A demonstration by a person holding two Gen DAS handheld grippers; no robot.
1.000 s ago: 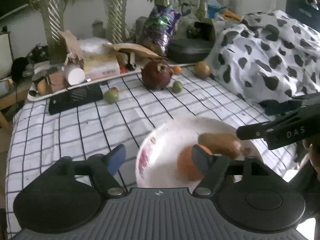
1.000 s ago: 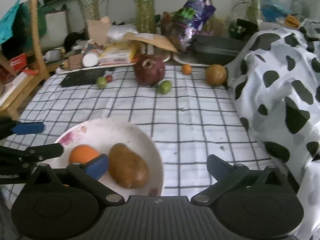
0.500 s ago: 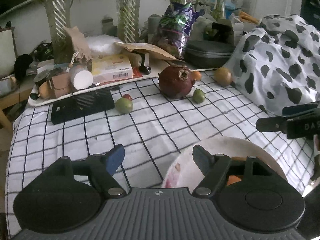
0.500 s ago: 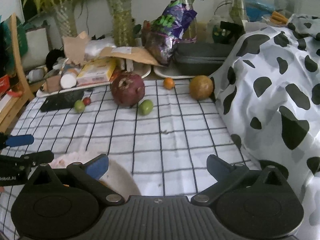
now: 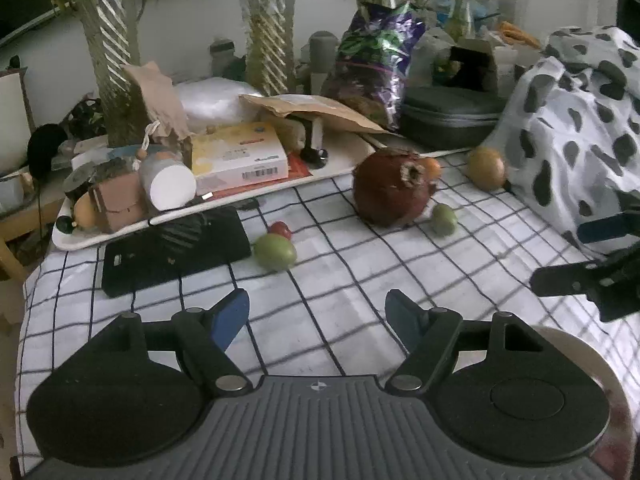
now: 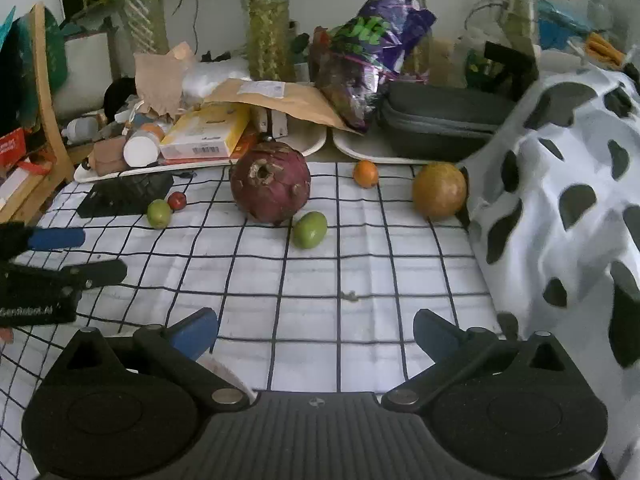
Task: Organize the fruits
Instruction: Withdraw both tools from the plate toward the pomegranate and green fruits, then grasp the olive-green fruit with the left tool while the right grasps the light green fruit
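You had carried both grippers forward past the plate (image 5: 592, 364); left gripper (image 5: 316, 316) and right gripper (image 6: 316, 330) were spread, empty. Green fruit (image 5: 275, 252) lay ahead-left; you needed to straddle it squarely before closing.

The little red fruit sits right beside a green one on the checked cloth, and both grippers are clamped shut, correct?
Not quite. The little red fruit does sit beside a green one on the checked cloth, but each wrist view shows its own gripper, left and right, open and empty.
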